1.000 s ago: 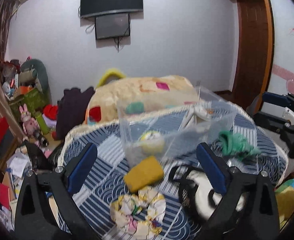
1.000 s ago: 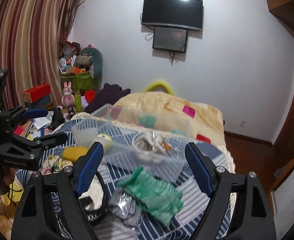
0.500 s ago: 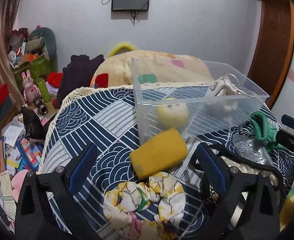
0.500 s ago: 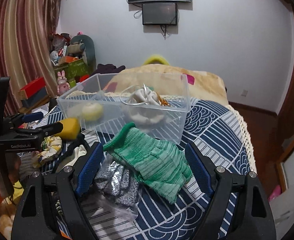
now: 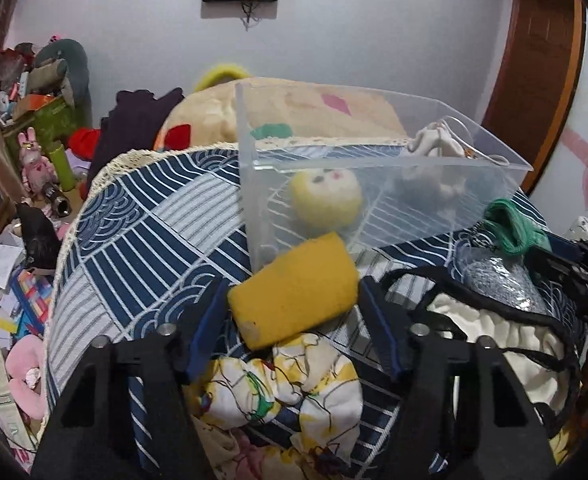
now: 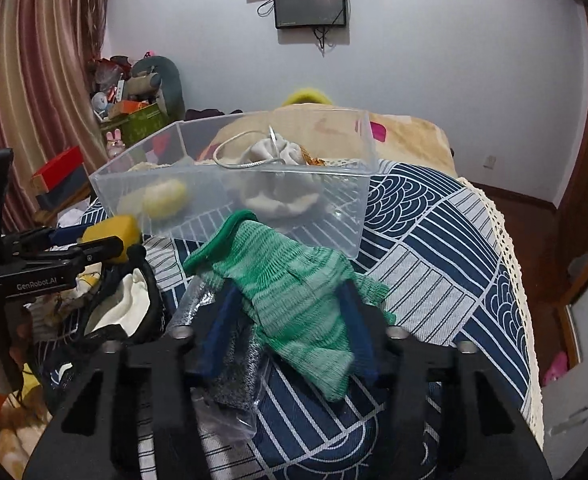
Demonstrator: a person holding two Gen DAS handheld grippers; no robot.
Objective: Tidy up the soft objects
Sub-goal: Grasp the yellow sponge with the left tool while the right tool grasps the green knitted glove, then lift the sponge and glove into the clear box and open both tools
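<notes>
A clear plastic bin (image 5: 374, 168) (image 6: 233, 196) stands on the blue patterned bedspread; inside are a yellow plush ball (image 5: 326, 198) and a beige drawstring pouch (image 6: 277, 152). My left gripper (image 5: 294, 300) has its blue pads on both sides of a yellow sponge block (image 5: 294, 288), which also shows in the right wrist view (image 6: 111, 234). My right gripper (image 6: 289, 312) is closed around a green knit glove (image 6: 289, 288) lying over a grey glove in plastic wrap (image 6: 233, 360).
A floral cloth (image 5: 289, 384) lies under the left gripper. A black-and-white bag (image 5: 490, 332) sits between the grippers. A beige blanket (image 5: 334, 108) lies behind the bin. Cluttered floor and shelves (image 5: 25, 128) are at left; the bed edge (image 6: 510, 280) is at right.
Both grippers moved forward and down and narrowed: the left closed in on the yellow sponge block, the right on the green glove.
</notes>
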